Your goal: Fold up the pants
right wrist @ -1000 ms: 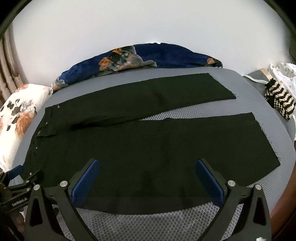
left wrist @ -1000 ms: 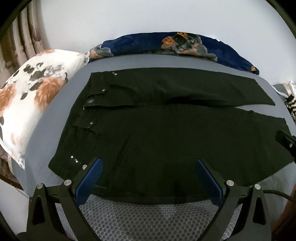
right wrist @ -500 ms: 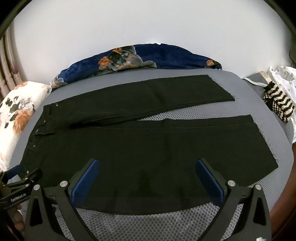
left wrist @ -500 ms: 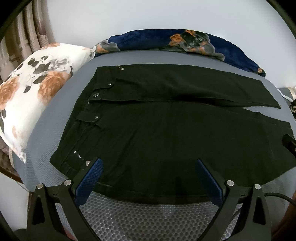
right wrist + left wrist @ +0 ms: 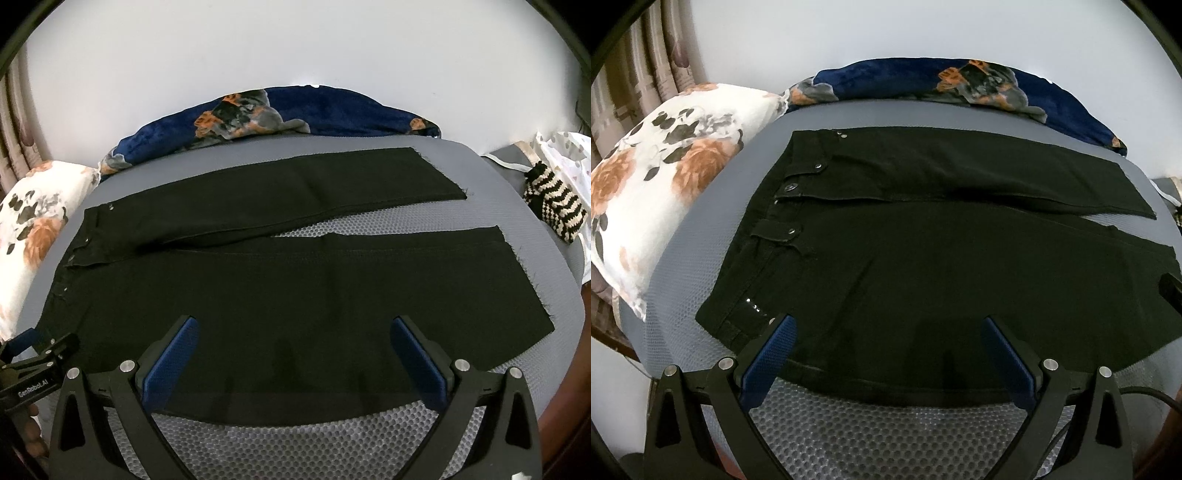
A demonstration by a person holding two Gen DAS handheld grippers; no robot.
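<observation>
Left wrist view: pants (image 5: 923,258) flat on grey mat (image 5: 886,435), waistband left by floral pillow (image 5: 661,184), legs parted toward right. Left gripper (image 5: 886,354) spread wide above near leg, empty. Right gripper (image 5: 295,354) likewise spread, holding nothing.

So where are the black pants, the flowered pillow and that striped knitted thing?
black pants (image 5: 295,295), right wrist view, near leg.
flowered pillow (image 5: 665,177), left wrist view, middle.
striped knitted thing (image 5: 557,203), right wrist view, middle.
</observation>
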